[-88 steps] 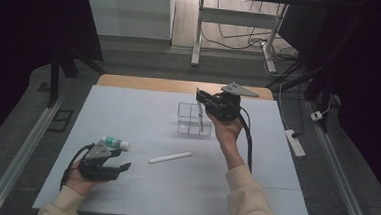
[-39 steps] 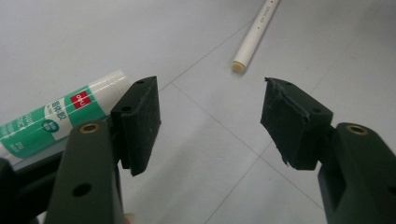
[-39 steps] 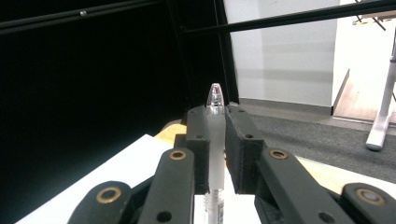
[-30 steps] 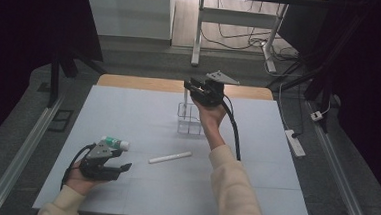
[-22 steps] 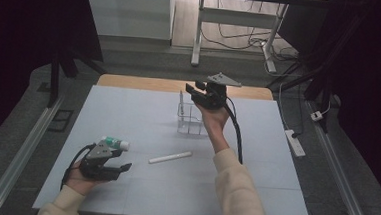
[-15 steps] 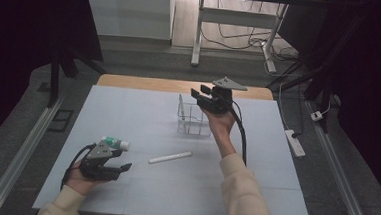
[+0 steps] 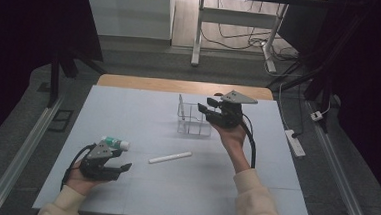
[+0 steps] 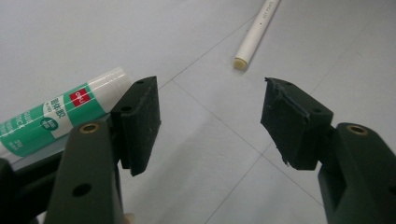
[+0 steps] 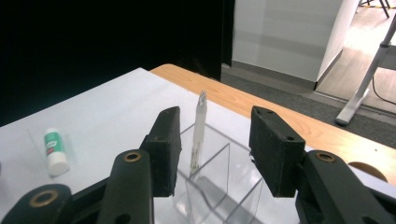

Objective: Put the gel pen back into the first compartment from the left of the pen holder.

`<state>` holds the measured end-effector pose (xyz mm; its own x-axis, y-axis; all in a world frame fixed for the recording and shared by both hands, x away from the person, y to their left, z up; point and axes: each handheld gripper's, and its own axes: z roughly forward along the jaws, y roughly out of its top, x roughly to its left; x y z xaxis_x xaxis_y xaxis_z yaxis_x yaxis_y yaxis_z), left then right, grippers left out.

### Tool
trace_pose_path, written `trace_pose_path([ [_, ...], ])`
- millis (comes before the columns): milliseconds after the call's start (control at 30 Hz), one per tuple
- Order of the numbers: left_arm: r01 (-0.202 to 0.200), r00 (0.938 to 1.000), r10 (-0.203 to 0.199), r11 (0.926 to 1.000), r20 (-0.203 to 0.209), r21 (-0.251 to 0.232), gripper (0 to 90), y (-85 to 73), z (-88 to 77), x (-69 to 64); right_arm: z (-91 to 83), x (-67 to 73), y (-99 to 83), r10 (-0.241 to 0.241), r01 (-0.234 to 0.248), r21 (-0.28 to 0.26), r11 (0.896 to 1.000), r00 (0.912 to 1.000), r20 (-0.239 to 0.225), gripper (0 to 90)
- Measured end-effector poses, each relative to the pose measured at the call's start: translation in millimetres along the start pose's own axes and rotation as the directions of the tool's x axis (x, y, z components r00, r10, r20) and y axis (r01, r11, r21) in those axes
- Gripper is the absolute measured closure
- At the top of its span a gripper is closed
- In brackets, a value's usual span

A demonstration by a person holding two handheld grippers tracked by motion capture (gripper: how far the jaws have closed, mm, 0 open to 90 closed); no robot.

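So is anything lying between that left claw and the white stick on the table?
Nothing visible does. The left claw stands open, with bare table between it and the white stick. The glue stick lies off to its side.

**Right gripper at the clear box, left gripper low on the mat**

On the pale blue mat (image 7: 143,109), a clear plastic box (image 7: 193,120) sits at about one o'clock from centre, with a thin pen (image 7: 181,107) standing upright in its ten o'clock corner. The right gripper (image 7: 209,110) is raised just beside the box at three o'clock; its jaws have just been opening, with nothing between them. A white stick (image 7: 170,158) lies near the centre. At eight o'clock the left gripper (image 7: 119,160) rests on the mat, jaws apart and empty, with a green-capped glue stick (image 7: 115,143) just beside it at twelve o'clock.
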<state>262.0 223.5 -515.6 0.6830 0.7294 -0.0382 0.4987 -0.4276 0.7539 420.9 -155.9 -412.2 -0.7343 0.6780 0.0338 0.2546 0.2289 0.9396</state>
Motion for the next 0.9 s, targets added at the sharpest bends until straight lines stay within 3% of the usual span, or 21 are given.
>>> trace_pose_path([
  [533,-0.002,1.0000,0.002,1.0000,-0.003,0.004,37.2,0.0,0.2,-0.5,-25.5,-0.7,-23.0,-0.044,0.045,0.055,0.997,0.9986,-0.029,50.6],
  [900,-0.002,1.0000,0.002,1.0000,-0.006,0.005,36.8,0.0,0.3,-0.9,-34.0,2.6,-36.2,-0.065,0.075,0.111,0.991,0.9935,-0.094,48.3],
])
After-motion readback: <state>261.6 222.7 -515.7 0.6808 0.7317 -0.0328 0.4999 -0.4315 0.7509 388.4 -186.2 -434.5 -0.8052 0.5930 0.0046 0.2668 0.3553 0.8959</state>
